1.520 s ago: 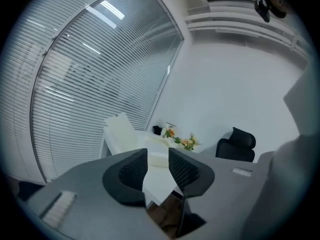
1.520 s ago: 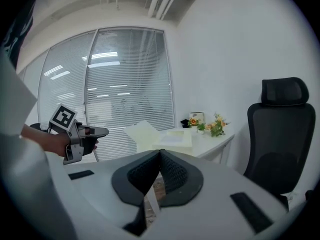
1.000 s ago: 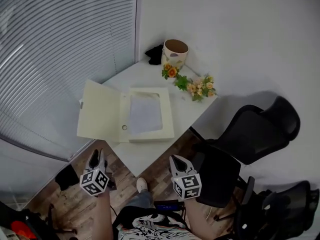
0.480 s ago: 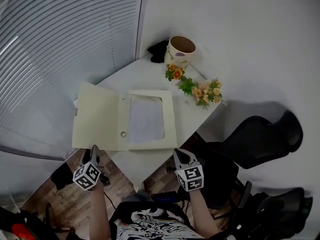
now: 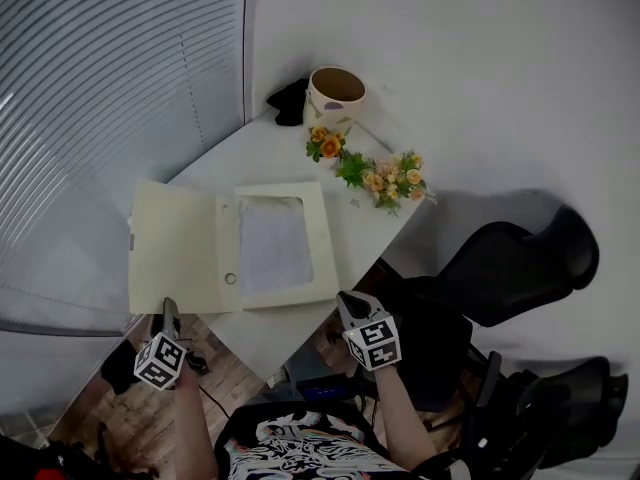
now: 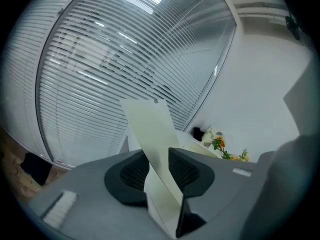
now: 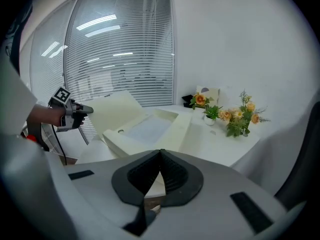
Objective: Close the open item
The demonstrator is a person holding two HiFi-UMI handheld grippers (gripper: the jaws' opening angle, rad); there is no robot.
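Observation:
A cream box file lies open on the white table [image 5: 262,326], with its tray [image 5: 322,240] holding a white sheet [image 5: 270,246]. Its lid flap [image 5: 170,248] is spread out to the left, past the table's edge. My left gripper [image 5: 168,310] is at the flap's near edge. In the left gripper view the flap [image 6: 150,129] runs edge-on between the jaws, and that gripper [image 6: 159,156] is closing, with a gap still showing at the pads. My right gripper [image 5: 347,301] hangs below the table's near edge, shut and empty [image 7: 160,154]. The right gripper view shows the tray [image 7: 175,129] ahead.
A cream pot [image 5: 335,93], a black object [image 5: 288,101] and sprays of orange flowers [image 5: 375,173] sit at the table's far end. Black office chairs [image 5: 500,268] stand to the right. Window blinds [image 5: 100,88] run along the left.
My left gripper has moved out to the left and up to the lid flap's edge, and the flap now lies between its jaws. The right gripper has barely moved.

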